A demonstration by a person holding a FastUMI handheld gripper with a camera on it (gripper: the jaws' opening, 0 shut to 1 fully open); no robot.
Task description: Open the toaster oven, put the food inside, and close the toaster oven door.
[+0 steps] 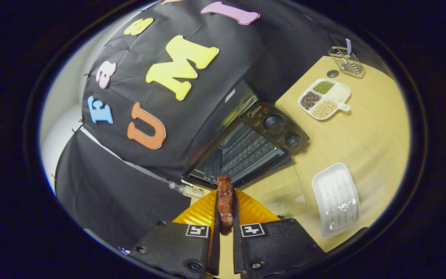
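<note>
While the claw [225,211] pinches a browned strip of meat [225,201] between both fingers, the toaster oven [246,143] stands just ahead on the table [370,131] (door open, rack visible).

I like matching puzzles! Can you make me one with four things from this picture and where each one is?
Things:
1. piece of food
2. toaster oven
3. divided dish
4. wire basket

Places:
A. beyond the divided dish, at the table's far end
B. pinched between the tongs
C. beside the oven's knobs, holding four kinds of grains
D. just ahead of the food, door open

Pairs: 1-B, 2-D, 3-C, 4-A
</note>
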